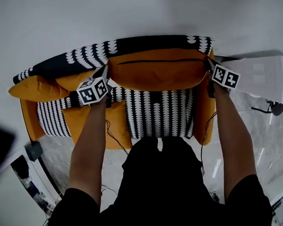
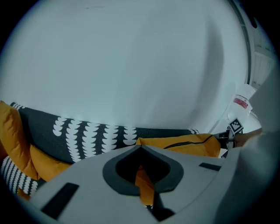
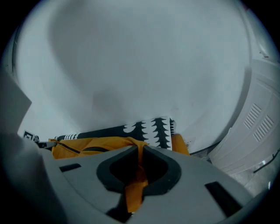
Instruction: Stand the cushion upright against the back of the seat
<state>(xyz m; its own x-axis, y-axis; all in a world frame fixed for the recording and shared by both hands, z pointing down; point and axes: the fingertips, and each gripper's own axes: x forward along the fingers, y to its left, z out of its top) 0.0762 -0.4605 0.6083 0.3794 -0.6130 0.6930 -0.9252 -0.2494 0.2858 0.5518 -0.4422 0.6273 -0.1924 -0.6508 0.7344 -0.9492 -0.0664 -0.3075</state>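
An orange cushion (image 1: 158, 68) with a black zip line is held up in front of the sofa's black-and-white patterned backrest (image 1: 87, 55). My left gripper (image 1: 107, 74) is shut on the cushion's left corner, and orange fabric (image 2: 143, 183) shows pinched between its jaws. My right gripper (image 1: 209, 64) is shut on the cushion's right corner, with orange fabric (image 3: 133, 188) pinched between its jaws too. The cushion's long top edge (image 2: 188, 142) stretches between the two grippers, above the striped seat (image 1: 155, 113).
A second orange cushion (image 1: 36, 86) and a striped one (image 1: 51, 115) lie at the sofa's left end. An orange armrest (image 1: 203, 108) closes the right end. A white appliance (image 1: 261, 76) stands to the right. White wall lies behind the sofa.
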